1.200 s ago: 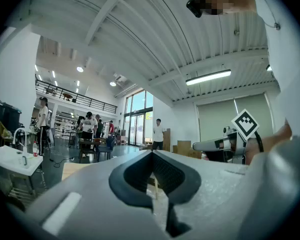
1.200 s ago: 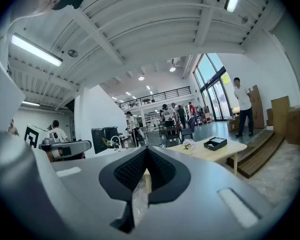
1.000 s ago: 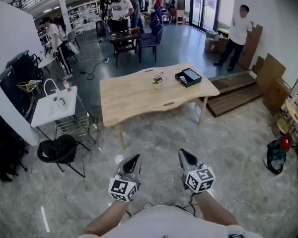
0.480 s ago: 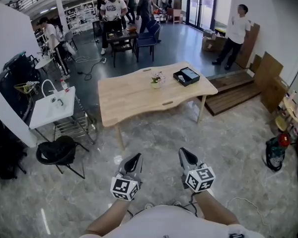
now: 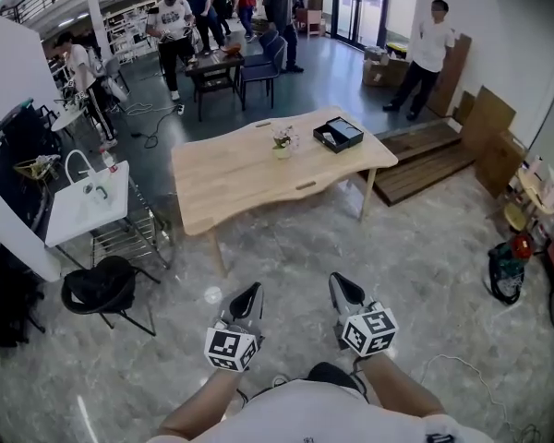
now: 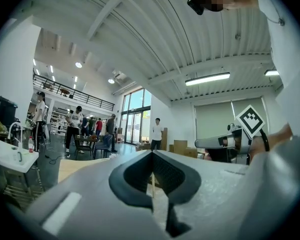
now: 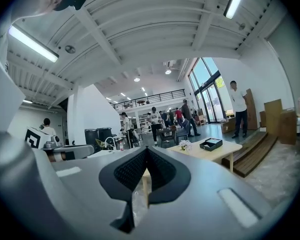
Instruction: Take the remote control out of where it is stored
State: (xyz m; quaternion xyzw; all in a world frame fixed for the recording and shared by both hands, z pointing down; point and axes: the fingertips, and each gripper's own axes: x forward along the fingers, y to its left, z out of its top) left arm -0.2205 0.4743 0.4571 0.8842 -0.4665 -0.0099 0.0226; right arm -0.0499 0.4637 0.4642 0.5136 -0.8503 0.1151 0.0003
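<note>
Remote control: too small to make out in any view.
Black box: shallow, open-topped, lies near the far right corner of the bench; contents not readable.
Small pot of flowers: on the bench, just left of the box, apart from it.
Left gripper: held low over the marble floor, well short of the bench; jaws together, nothing between them.
Right gripper: beside the left one, same height; jaws pressed together, empty.
Black chair: left of the bench.
White stand with a tap: behind the chair.
</note>
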